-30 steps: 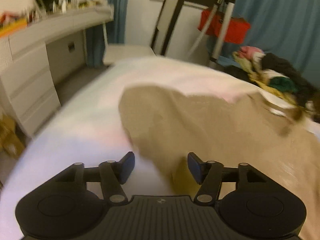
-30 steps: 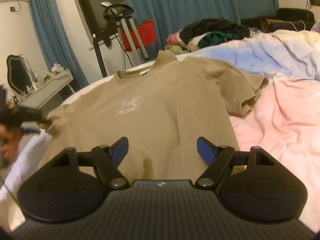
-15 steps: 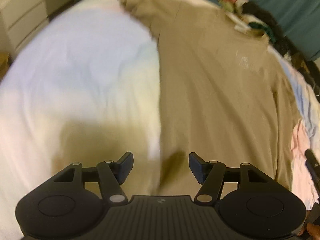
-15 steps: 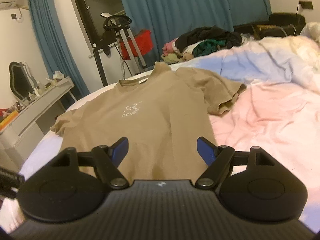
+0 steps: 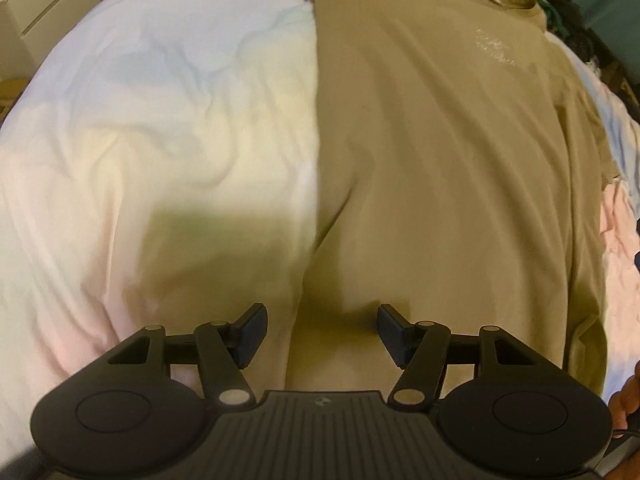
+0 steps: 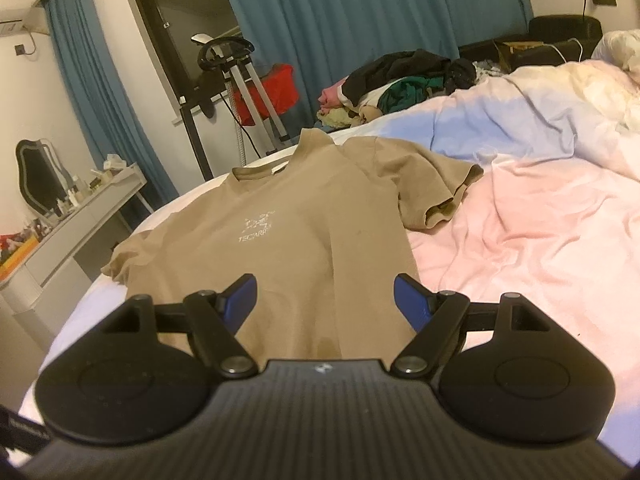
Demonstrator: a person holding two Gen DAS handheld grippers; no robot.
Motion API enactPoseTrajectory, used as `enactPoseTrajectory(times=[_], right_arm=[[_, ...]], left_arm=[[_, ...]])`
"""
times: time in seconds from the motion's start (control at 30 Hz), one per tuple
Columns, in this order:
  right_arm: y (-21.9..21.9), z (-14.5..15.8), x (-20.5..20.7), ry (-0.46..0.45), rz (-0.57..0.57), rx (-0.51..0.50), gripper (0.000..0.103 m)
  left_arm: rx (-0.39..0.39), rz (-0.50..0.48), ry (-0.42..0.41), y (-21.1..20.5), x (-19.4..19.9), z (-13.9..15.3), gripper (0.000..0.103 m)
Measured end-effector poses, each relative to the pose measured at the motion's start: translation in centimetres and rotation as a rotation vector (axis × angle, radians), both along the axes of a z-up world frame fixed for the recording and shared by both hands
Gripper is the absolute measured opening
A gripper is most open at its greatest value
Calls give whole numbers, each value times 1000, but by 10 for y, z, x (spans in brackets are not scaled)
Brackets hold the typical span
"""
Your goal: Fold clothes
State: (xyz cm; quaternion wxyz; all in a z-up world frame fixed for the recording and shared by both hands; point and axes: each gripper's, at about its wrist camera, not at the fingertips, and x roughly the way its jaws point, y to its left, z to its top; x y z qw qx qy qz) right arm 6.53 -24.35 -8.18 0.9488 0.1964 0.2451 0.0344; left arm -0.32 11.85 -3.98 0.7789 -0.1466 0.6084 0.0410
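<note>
1. Whereas one second earlier the left wrist view looked across the bed toward the dresser and treadmill, it now looks steeply down: the left hand-held gripper (image 5: pixel 319 330) has swung over the near end of the bed and hangs above the lower left hem area of the tan T-shirt (image 5: pixel 440 168). Its jaws are released, nothing between them, with the shirt's left side edge running up from just inside the left fingertip.
2. Judgement: this places the left hand-held gripper to take the hem corner for a first fold; no fold is made yet.
3. In the same view, the shirt lies flat, chest print up, on a pastel duvet (image 5: pixel 168 120) with shallow wrinkles; a white dresser (image 5: pixel 44 4) shows at the upper left.
4. In the right wrist view, the right hand-held gripper (image 6: pixel 325 300) has lifted slightly, so more of the room shows. Its jaws stand wide and empty above the shirt's hem.
5. Around the T-shirt (image 6: pixel 304 240): pink duvet (image 6: pixel 540 240) toward the right edge of the bed, a clothes pile (image 6: pixel 404 84) at the far edge, blue curtains (image 6: pixel 360 12), a treadmill (image 6: pixel 236 92), and a cluttered dressing table (image 6: pixel 84 208) at left.
</note>
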Motion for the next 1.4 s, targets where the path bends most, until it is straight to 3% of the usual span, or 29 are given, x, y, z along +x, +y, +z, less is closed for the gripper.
enactPoseTrajectory(times=[0.17,0.27,0.4,0.53,0.67,0.8,0.97,1.03,1.2,1.33,1.4], right_arm=[[-3,-4,4,21,-1,33,78],[-2,-4,6,23,-3,38,78],[-2,-3,4,20,-4,35,78],[-4,1,2,9,-11,38,78],[-4,6,-1,-10,-13,29,78],[-5,12,-4,-33,-12,34,78],[-3,17,-9,-57,-5,17,78],[-1,19,-10,-67,-5,6,78],[0,22,-10,-83,-10,-8,78],[-2,25,-12,-98,-26,-33,78],[-4,27,-13,-108,-34,-46,78]], left_arm=[[31,-21,27,-9,-3,-6,61],[37,-37,44,-13,-1,-9,52],[76,-83,36,-14,0,0,4],[115,-134,41,-10,3,21,2],[230,-183,33,-9,4,39,1],[239,-198,30,-10,-4,36,2],[234,-231,-70,-17,-7,53,22],[246,-242,-126,-32,-10,64,49],[256,-284,-348,-62,-9,90,62],[246,-304,-528,-93,-7,111,82],[233,-298,-602,-109,-4,119,83]])
